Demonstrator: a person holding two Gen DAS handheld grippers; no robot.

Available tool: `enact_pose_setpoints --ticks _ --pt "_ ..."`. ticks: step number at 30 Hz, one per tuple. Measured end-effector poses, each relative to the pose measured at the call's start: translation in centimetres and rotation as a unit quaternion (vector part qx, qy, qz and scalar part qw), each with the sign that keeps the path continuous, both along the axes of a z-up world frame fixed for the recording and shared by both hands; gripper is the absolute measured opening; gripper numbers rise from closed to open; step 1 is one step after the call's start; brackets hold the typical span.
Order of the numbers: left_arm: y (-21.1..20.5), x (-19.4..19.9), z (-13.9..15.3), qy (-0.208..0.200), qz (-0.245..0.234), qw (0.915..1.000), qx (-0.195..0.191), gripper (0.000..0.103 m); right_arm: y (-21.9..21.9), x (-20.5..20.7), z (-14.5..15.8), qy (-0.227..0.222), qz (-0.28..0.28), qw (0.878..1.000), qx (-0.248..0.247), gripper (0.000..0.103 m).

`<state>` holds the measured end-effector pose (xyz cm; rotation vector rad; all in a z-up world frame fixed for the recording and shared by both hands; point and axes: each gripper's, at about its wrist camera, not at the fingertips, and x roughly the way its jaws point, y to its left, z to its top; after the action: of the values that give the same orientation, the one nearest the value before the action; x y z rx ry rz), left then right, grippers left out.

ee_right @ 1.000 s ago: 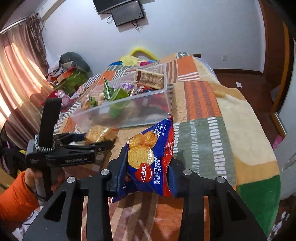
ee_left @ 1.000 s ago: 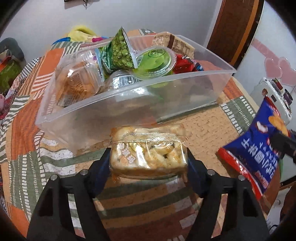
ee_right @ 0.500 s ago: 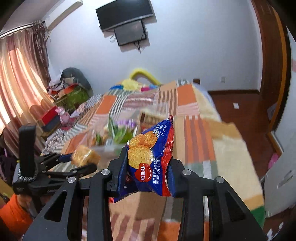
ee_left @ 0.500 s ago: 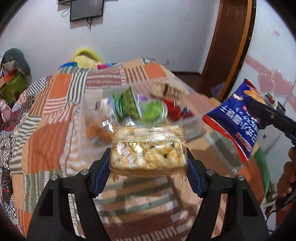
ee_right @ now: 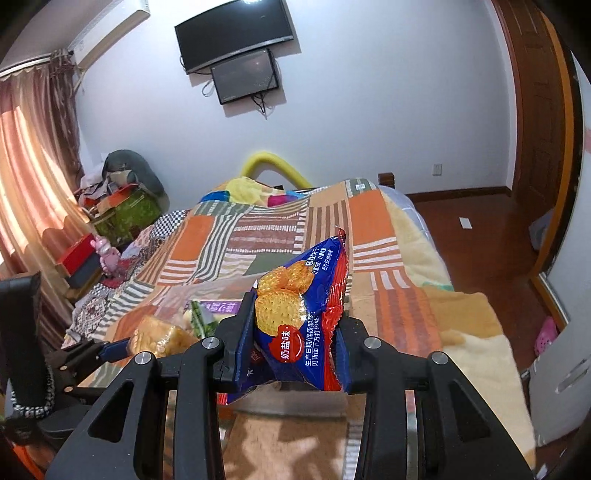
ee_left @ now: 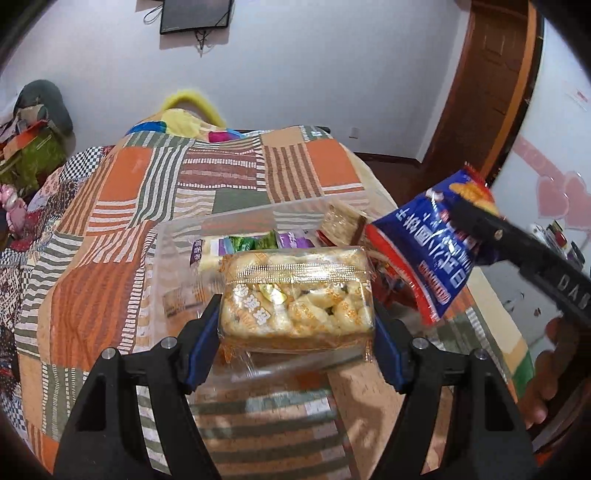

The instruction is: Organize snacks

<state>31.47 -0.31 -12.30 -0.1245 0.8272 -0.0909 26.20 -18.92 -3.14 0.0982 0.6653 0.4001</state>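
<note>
Jaws of my left gripper point(ee_left: 297, 328) clamp the clear-wrapped golden pastry pack point(ee_left: 295, 295) above the transparent plastic bin point(ee_left: 173, 258); my right gripper point(ee_right: 291, 354) pinches the blue cracker bag point(ee_right: 299, 321).

Left wrist cam rides behind its gripper, looking fwd and down along the fingers, close over the clear bin point(ee_left: 173, 258) on the patchwork blanket point(ee_left: 122, 177). Right wrist cam does likewise from the right side. Both share bin, blanket, far wall w/ TV point(ee_right: 236, 33); each cam catches the other gripper.
</note>
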Motion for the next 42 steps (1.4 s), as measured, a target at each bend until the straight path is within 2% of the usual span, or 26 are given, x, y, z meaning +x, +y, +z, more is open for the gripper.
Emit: enact_pose_setpoints --ticks 6,9,14,19,21,26,33,39,42 --pt "-0.5 0.9 -0.6 0.004 -0.001 0.9999 0.016 0.073 0.4 0.8 -1.4 0.017 0.010 1.000 0.008 0.034" --pt "-1.3 0.7 -0.7 0.001 -0.006 0.9994 0.033 0.073 0.9 0.8 -2.3 0.023 0.014 1.000 -0.012 0.033" --pt "-1.6 0.7 -1.1 0.000 -0.001 0.9988 0.049 0.083 0.7 0.7 -2.2 0.025 0.024 0.999 -0.010 0.034" --pt "-1.0 -0.1 -0.7 -0.001 -0.002 0.9995 0.030 0.085 0.8 0.6 -1.8 0.035 0.031 0.998 -0.037 0.045" --pt "-1.0 -0.6 -0.3 -0.006 -0.004 0.9996 0.028 0.085 0.9 0.5 -1.8 0.039 0.028 0.997 -0.056 0.057" --pt "-1.0 -2.4 1.5 -0.028 -0.006 0.9992 0.027 0.085 0.4 -0.7 -1.0 0.033 0.025 0.996 -0.082 0.077" --pt "-0.3 -6.2 6.1 -0.084 -0.002 0.9964 0.016 0.085 -1.6 -2.9 1.4 0.016 0.019 0.997 -0.072 0.078" --pt "0.3 -11.6 11.7 -0.163 0.006 0.9866 0.008 0.085 -2.9 -6.6 6.7 -0.052 0.020 0.998 -0.039 0.078" --pt "0.5 -14.0 13.6 -0.193 0.009 0.9812 0.003 0.085 -3.1 -9.4 9.5 -0.096 0.025 0.995 -0.028 0.078"
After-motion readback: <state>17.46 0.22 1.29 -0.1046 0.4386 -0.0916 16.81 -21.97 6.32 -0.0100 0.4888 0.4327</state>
